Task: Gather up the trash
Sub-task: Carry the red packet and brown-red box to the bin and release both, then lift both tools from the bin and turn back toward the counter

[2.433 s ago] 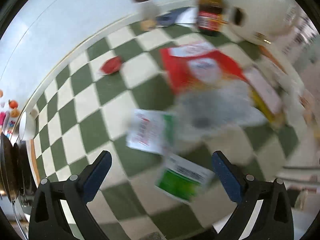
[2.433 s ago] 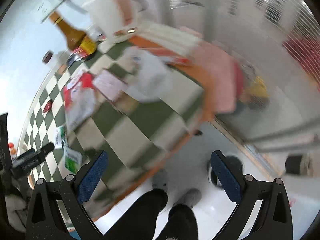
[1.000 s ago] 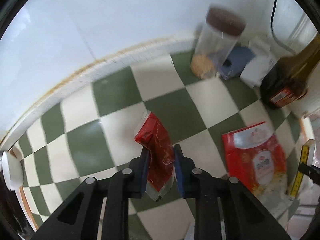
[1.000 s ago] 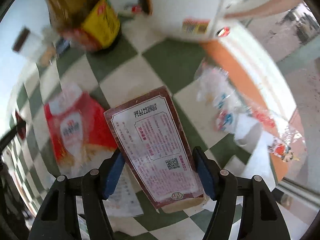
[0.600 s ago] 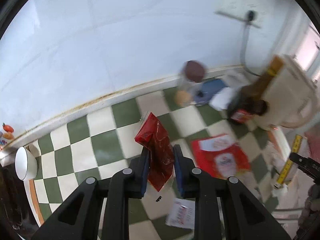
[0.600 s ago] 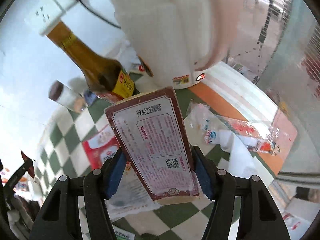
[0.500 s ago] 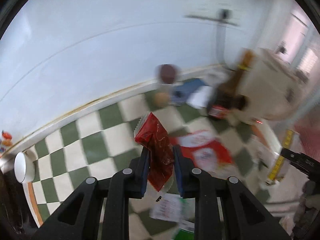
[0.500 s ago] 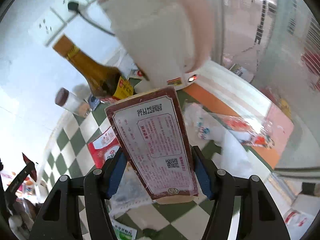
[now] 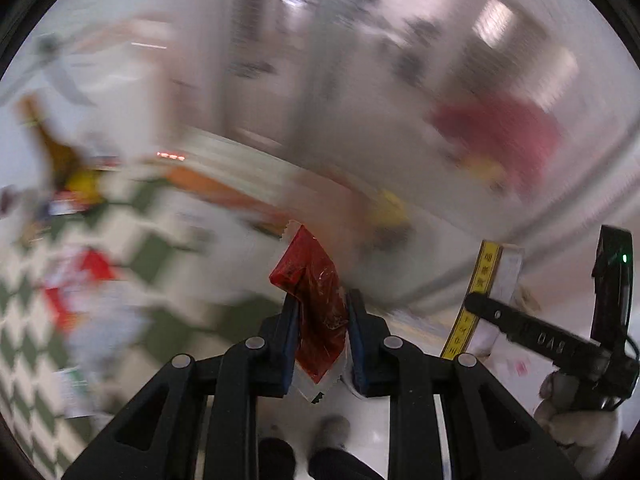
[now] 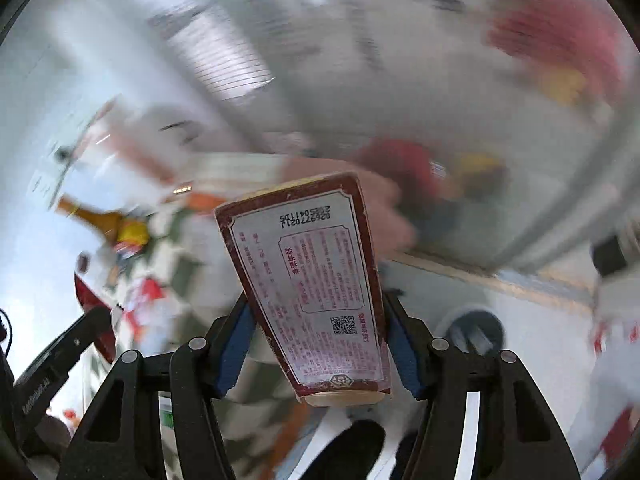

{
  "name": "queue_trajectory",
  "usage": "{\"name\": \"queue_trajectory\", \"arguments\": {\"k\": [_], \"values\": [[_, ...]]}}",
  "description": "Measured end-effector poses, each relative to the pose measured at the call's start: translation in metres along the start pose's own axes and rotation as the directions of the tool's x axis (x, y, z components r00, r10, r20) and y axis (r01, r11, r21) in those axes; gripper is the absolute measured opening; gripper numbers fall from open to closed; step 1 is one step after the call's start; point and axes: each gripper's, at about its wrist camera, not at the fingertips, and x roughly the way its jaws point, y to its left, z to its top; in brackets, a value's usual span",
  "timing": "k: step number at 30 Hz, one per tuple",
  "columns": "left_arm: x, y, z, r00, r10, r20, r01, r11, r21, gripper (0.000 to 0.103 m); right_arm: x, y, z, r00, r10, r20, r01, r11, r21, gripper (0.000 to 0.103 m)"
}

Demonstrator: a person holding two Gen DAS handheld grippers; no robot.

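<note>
You carry a crumpled red foil sachet (image 9: 316, 304) pinched in your left tongs (image 9: 320, 336) and a maroon-bordered printed carton (image 10: 316, 280) clamped in your right tongs (image 10: 316, 328); next, find the bin.

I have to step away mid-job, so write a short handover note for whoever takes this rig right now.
Left gripper: shut on the red wrapper, held off the table.
Right gripper: shut on the box, also in the air.
Done: both pieces picked up; both views are swinging, blurred.
Left: more packets lie on the checkered table. No bin is identifiable in the blur; find it, drop both, come back.
</note>
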Motion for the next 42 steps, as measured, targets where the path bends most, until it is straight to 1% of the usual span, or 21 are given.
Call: {"name": "queue_trajectory", "arguments": {"k": [3, 5, 7, 8, 10, 11, 13, 14, 17, 19, 21, 22, 23, 24, 25, 28, 30, 32, 35, 40, 42], "values": [[0.075, -0.067, -0.019, 0.990, -0.066, -0.126, 0.077, 0.994, 0.083, 0.020, -0.004, -0.096, -0.031, 0.997, -0.074, -0.017, 0.076, 0.988, 0.132, 0.064], [0.140, -0.107, -0.042, 0.966, -0.105, -0.237, 0.135, 0.985, 0.112, 0.020, 0.010, -0.163, -0.059, 0.992, -0.115, -0.060, 0.125, 0.966, 0.225, 0.064], [0.198, -0.131, -0.064, 0.941, -0.107, -0.320, 0.154, 0.980, 0.126, 0.020, 0.035, -0.224, -0.091, 0.986, -0.127, -0.109, 0.155, 0.937, 0.312, 0.064], [0.243, -0.144, -0.083, 0.919, -0.104, -0.381, 0.167, 0.977, 0.136, 0.020, 0.057, -0.259, -0.111, 0.982, -0.120, -0.148, 0.167, 0.915, 0.368, 0.064], [0.306, -0.154, -0.109, 0.881, -0.097, -0.463, 0.172, 0.978, 0.122, 0.020, 0.106, -0.321, -0.150, 0.976, -0.061, -0.209, 0.156, 0.867, 0.473, 0.063], [0.350, -0.159, -0.127, 0.850, -0.097, -0.517, 0.179, 0.978, 0.111, 0.020, 0.128, -0.343, -0.164, 0.972, -0.049, -0.231, 0.161, 0.851, 0.500, 0.063], [0.407, -0.165, -0.151, 0.817, -0.079, -0.571, 0.167, 0.980, 0.105, 0.020, 0.183, -0.386, -0.192, 0.965, -0.001, -0.263, 0.150, 0.823, 0.548, 0.063], [0.441, -0.167, -0.164, 0.800, -0.061, -0.597, 0.161, 0.980, 0.114, 0.025, 0.210, -0.404, -0.202, 0.960, 0.018, -0.278, 0.149, 0.811, 0.566, 0.063], [0.517, -0.173, -0.196, 0.759, -0.007, -0.651, 0.141, 0.978, 0.153, 0.025, 0.283, -0.448, -0.223, 0.950, 0.058, -0.306, 0.144, 0.790, 0.596, 0.063], [0.546, -0.172, -0.211, 0.749, 0.041, -0.661, 0.116, 0.975, 0.192, 0.027, 0.325, -0.469, -0.230, 0.945, 0.072, -0.320, 0.142, 0.790, 0.596, 0.063], [0.567, -0.164, -0.220, 0.753, 0.080, -0.654, 0.093, 0.970, 0.225, 0.043, 0.367, -0.490, -0.235, 0.936, 0.095, -0.339, 0.139, 0.784, 0.604, 0.065], [0.571, -0.162, -0.223, 0.758, 0.095, -0.645, 0.080, 0.968, 0.237, 0.068, 0.381, -0.495, -0.237, 0.931, 0.106, -0.350, 0.136, 0.787, 0.602, 0.067], [0.572, -0.157, -0.225, 0.767, 0.106, -0.633, 0.066, 0.968, 0.242, 0.092, 0.397, -0.504, -0.239, 0.926, 0.123, -0.356, 0.129, 0.785, 0.606, 0.081], [0.572, -0.155, -0.226, 0.774, 0.108, -0.624, 0.061, 0.968, 0.243, 0.097, 0.402, -0.507, -0.242, 0.926, 0.118, -0.358, 0.134, 0.785, 0.605, 0.090], [0.570, -0.154, -0.229, 0.780, 0.119, -0.615, 0.048, 0.967, 0.249, 0.098, 0.407, -0.512, -0.242, 0.926, 0.100, -0.363, 0.149, 0.789, 0.596, 0.103], [0.562, -0.148, -0.231, 0.788, 0.170, -0.592, 0.002, 0.960, 0.280, 0.098, 0.403, -0.511, -0.244, 0.938, 0.075, -0.338, 0.146, 0.799, 0.584, 0.103], [0.553, -0.145, -0.229, 0.804, 0.201, -0.559, -0.025, 0.952, 0.306, 0.098, 0.390, -0.508, -0.243, 0.940, 0.033, -0.339, 0.173, 0.812, 0.557, 0.103], [0.535, -0.142, -0.225, 0.832, 0.220, -0.510, -0.052, 0.945, 0.323, 0.098, 0.375, -0.502, -0.240, 0.938, -0.044, -0.343, 0.224, 0.834, 0.504, 0.103], [0.506, -0.138, -0.222, 0.860, 0.265, -0.437, -0.111, 0.931, 0.347, 0.098, 0.348, -0.487, -0.232, 0.918, -0.153, -0.366, 0.312, 0.849, 0.428, 0.103], [0.456, -0.132, -0.218, 0.864, 0.284, -0.415, -0.154, 0.935, 0.319, 0.098, 0.298, -0.455, -0.222, 0.897, -0.249, -0.365, 0.378, 0.862, 0.338, 0.103], [0.437, -0.133, -0.216, 0.868, 0.282, -0.409, -0.156, 0.936, 0.314, 0.098, 0.271, -0.436, -0.217, 0.898, -0.267, -0.351, 0.382, 0.867, 0.320, 0.103]]}}
